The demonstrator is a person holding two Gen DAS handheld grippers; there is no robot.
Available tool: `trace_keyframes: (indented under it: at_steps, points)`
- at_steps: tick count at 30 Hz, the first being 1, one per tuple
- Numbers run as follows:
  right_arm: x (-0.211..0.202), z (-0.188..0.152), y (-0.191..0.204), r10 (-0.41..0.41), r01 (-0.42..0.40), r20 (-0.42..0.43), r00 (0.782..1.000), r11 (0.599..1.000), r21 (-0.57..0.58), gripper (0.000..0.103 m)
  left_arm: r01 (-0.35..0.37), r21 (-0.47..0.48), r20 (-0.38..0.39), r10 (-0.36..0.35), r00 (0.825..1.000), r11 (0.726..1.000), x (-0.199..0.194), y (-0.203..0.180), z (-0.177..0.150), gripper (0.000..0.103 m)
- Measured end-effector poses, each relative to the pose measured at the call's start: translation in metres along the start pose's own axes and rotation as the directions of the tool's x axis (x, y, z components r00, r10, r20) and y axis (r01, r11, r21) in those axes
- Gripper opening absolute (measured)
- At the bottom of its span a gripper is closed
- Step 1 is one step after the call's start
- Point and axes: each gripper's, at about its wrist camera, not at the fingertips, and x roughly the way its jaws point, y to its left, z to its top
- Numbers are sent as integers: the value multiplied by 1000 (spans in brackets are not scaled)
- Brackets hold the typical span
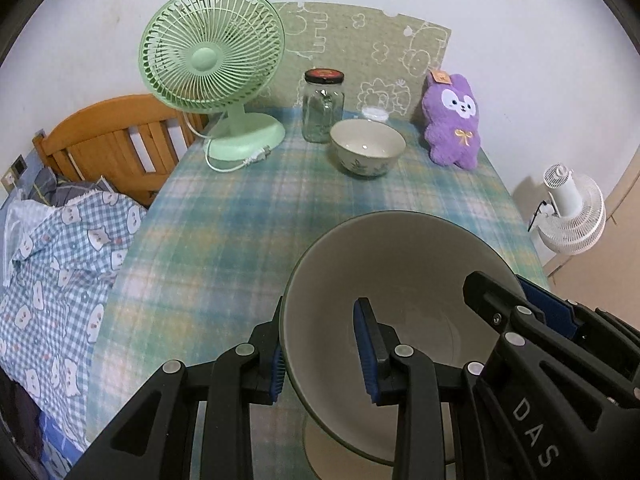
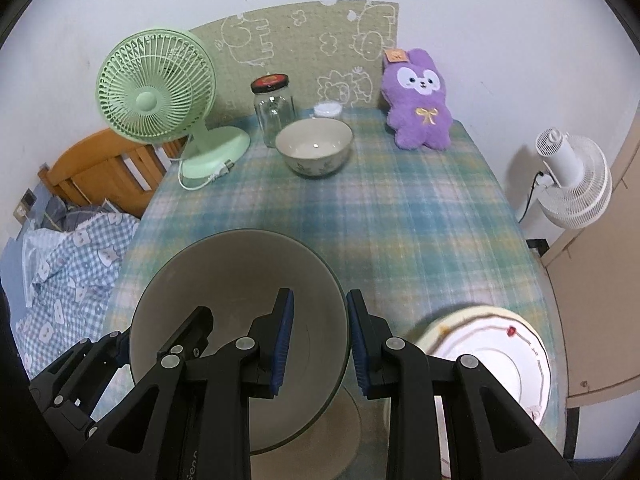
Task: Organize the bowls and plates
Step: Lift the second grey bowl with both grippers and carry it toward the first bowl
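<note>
A large grey-green bowl (image 1: pixel 400 292) (image 2: pixel 236 280) is lifted above the table's near edge, with a beige disc (image 2: pixel 344 436) under it. My left gripper (image 1: pixel 324 354) straddles its left rim, one finger outside and one inside, with a visible gap. My right gripper (image 2: pixel 320 344) straddles its right rim the same way and also shows in the left wrist view (image 1: pixel 520 300). A small floral bowl (image 1: pixel 367 147) (image 2: pixel 314 146) stands at the far middle. A white plate with a thin red line (image 2: pixel 496 360) lies at the near right.
A green desk fan (image 1: pixel 212 64) (image 2: pixel 154 88) with its cord, a glass jar (image 1: pixel 323 105) (image 2: pixel 273 104), a small white lid (image 2: pixel 327 109) and a purple plush (image 1: pixel 452 120) (image 2: pixel 418 100) stand along the back. A bed (image 1: pixel 60 248) lies left; a white fan (image 2: pixel 572 184) stands right.
</note>
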Motion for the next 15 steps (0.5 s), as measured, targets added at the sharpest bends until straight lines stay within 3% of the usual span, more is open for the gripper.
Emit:
trace_keyframes:
  at_steps: [15]
  points:
    - [-2,-45,-23,-6,6,-42,999,1000,13,31,0,3,-46,1,999,1000,-1,-20,-44,29]
